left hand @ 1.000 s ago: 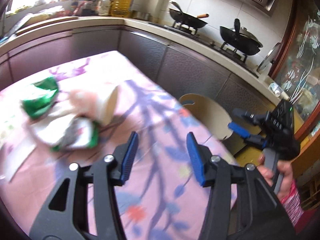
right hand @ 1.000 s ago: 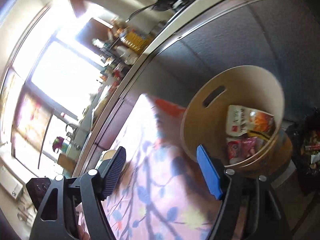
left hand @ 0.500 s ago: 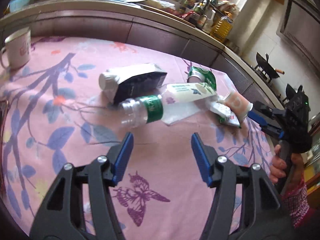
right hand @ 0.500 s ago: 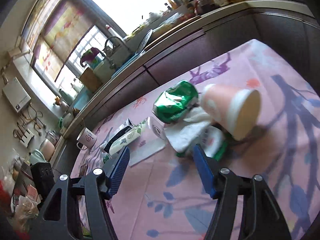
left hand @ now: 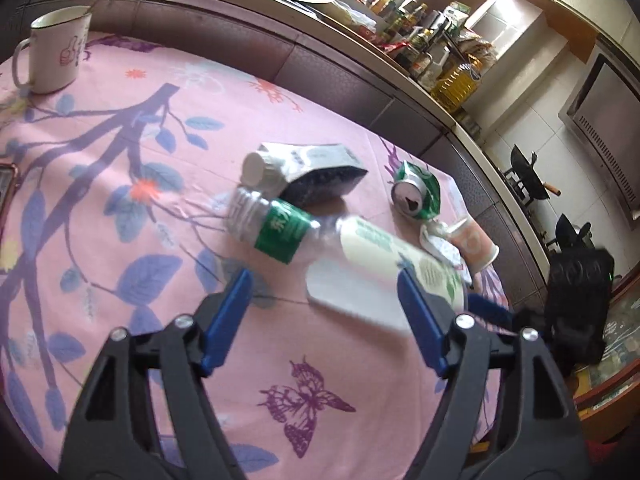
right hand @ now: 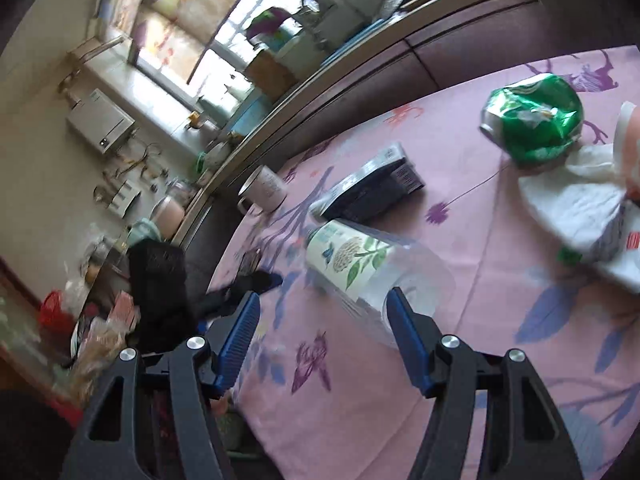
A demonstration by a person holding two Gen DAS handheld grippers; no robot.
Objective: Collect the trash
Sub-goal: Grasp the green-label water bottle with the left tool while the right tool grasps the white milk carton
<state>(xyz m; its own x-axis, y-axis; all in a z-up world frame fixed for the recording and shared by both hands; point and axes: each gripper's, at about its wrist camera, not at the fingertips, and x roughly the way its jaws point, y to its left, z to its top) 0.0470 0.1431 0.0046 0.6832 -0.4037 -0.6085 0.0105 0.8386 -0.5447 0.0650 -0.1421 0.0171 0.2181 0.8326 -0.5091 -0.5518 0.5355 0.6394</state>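
Trash lies on the pink flowered tablecloth (left hand: 120,128): a clear plastic bottle with a green label (left hand: 276,226), a white tube (left hand: 396,256), a dark carton with a white cap (left hand: 312,174), a crushed green can (left hand: 416,194), a pink paper cup (left hand: 474,240) and white tissue (right hand: 576,204). My left gripper (left hand: 324,312) is open and empty, just short of the bottle and tube. My right gripper (right hand: 320,340) is open and empty, its right finger beside the clear bottle's base (right hand: 404,284). The carton (right hand: 372,188) and can (right hand: 536,116) lie beyond.
A white mug (left hand: 52,54) stands at the table's far left corner. A phone edge (left hand: 6,188) shows at the left. The kitchen counter (left hand: 360,52) with bottles runs behind the table. The other gripper's black body (left hand: 576,292) is at the table's right edge.
Both grippers have swung from the bin side back over the table and closed in on the trash pile. The bottle and tube now lie right before the fingers.
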